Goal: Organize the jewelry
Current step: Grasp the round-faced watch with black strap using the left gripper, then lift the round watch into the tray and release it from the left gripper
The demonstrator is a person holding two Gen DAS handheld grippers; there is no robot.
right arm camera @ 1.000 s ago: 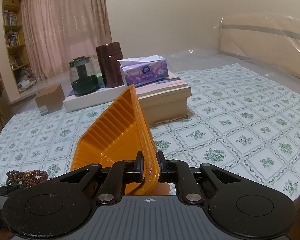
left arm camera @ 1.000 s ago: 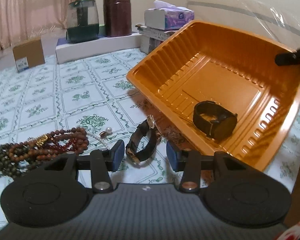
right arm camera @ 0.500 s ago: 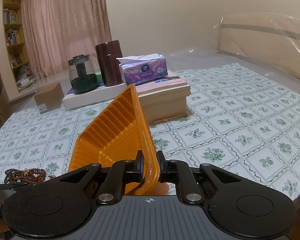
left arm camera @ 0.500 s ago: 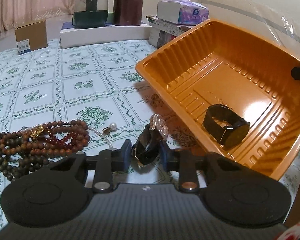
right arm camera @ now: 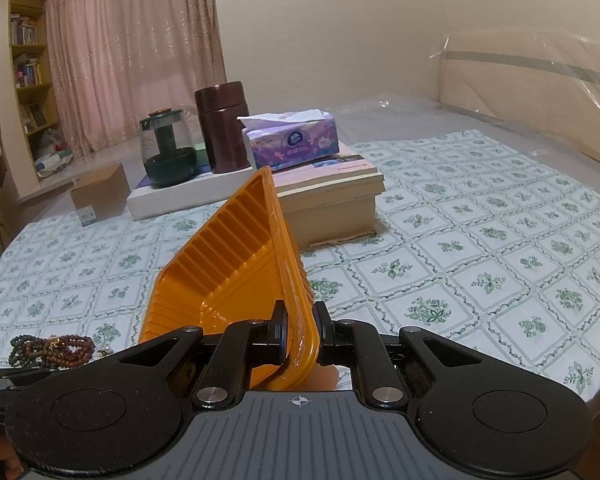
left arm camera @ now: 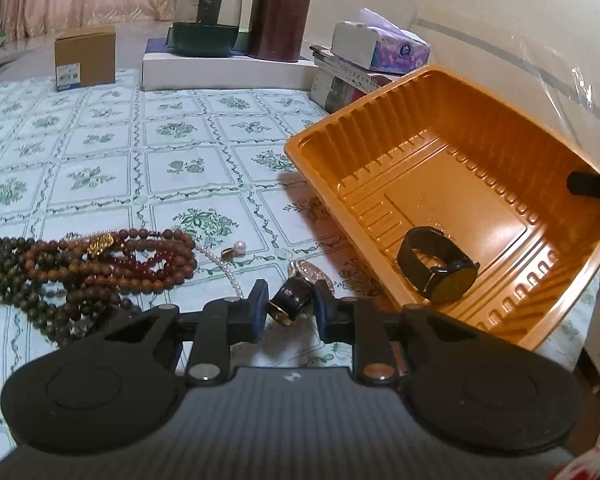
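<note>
Left gripper point(left arm camera: 290, 312): fingers point(left arm camera: 257, 310) are pinching the black strap of a gold-cased watch point(left arm camera: 296, 294), which is sitting between the pads just above the patterned bed cover point(left arm camera: 100, 176). Whether the watch is touching the cover, I cannot tell.

Right gripper point(right arm camera: 299, 338): fingers point(right arm camera: 278, 334) are pressing together on the near rim of the orange tray point(right arm camera: 236, 276), which is tilting up steeply toward that side. In the left view the tray point(left arm camera: 480, 152) is opening toward the left gripper, with its low edge resting on the cover just right of the held watch. A black watch point(left arm camera: 438, 270) is lying inside, near the lower wall.

Left of the gripper, bead bracelets point(left arm camera: 100, 260) are lying heaped, brown, red and dark green, with a pearl strand point(left arm camera: 224, 266) trailing close to the left finger. Open cover is lying beyond the beads and left of the tray's edge.

Surface is a bed with a white and green floral grid cover. At the far side: a cardboard box point(left arm camera: 85, 57), a glass jar with green base point(left arm camera: 206, 14) and a brown canister point(left arm camera: 280, 12) on a flat white box, and a tissue box point(right arm camera: 290, 142) on stacked books. Pink curtains and a bookshelf point(right arm camera: 26, 60) are standing behind.
</note>
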